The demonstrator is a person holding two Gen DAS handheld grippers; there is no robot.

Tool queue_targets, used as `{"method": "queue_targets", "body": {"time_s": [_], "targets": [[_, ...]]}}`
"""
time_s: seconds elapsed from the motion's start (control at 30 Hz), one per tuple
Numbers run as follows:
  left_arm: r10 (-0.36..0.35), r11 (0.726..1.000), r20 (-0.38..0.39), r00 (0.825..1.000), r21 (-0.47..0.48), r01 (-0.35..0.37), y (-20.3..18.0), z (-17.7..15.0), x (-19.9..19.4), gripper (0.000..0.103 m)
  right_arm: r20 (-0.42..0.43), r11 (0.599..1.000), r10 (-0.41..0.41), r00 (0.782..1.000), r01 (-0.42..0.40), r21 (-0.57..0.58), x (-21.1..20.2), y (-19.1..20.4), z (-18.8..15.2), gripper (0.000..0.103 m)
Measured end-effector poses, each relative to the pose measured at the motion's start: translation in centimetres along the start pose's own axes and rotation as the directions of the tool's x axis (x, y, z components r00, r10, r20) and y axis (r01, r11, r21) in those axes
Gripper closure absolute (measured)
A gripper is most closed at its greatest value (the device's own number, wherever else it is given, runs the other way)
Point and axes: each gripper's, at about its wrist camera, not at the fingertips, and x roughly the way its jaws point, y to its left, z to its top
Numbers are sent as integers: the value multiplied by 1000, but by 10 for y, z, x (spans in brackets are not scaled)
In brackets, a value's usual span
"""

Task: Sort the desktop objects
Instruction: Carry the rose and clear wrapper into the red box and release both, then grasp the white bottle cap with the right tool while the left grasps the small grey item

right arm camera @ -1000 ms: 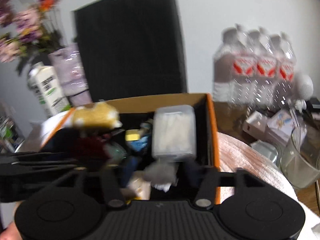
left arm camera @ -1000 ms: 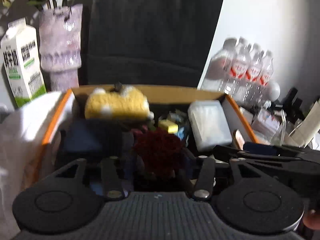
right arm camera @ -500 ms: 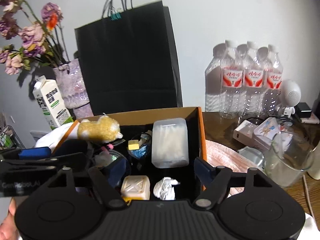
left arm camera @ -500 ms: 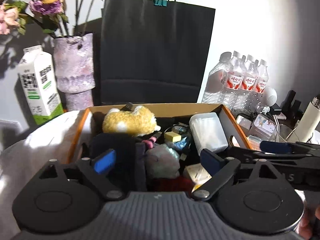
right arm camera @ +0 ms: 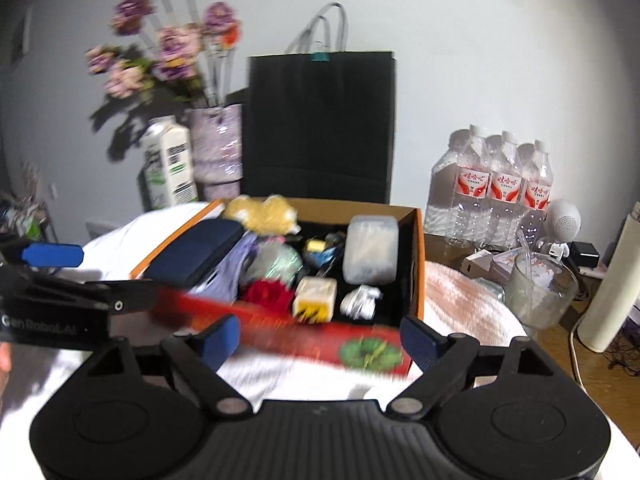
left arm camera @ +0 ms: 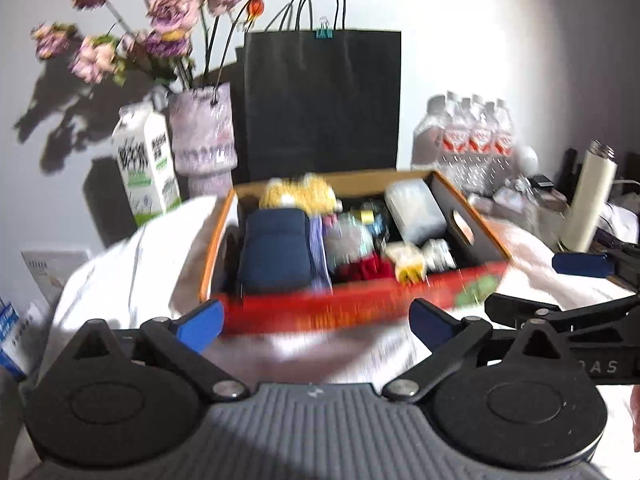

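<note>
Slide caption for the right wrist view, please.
Right hand-held gripper, jaws opening and empty, faces the cardboard box packed with sorted desktop objects.

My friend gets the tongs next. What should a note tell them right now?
Left tongs: opening, nothing between them.
Right tongs: opening, nothing between them.
Both hover just in front of the red box.
In the box: navy pouch, yellow plush toy, clear plastic case, red fluffy thing, crumpled paper.
Still out, right of the box: glass jar, white flask.
Left: sort what remains.
</note>
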Motion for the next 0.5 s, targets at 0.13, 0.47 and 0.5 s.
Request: {"method": "queue_targets", "body": {"time_s": [0.13, 0.47, 0.5], "targets": [[13, 999, 26, 1000, -32, -12, 7, -30, -36, 1, 36, 999, 38, 999, -37, -16, -40, 15, -35, 13], [38, 999, 198, 980, -32, -32, 5, -119, -148, 0, 114, 991, -2, 994, 17, -135, -131, 56, -127, 4], [35, 999, 202, 979, -42, -27, 4, -130, -153, 0, 118, 991, 3, 993, 13, -136, -141, 58, -136, 4]]}}
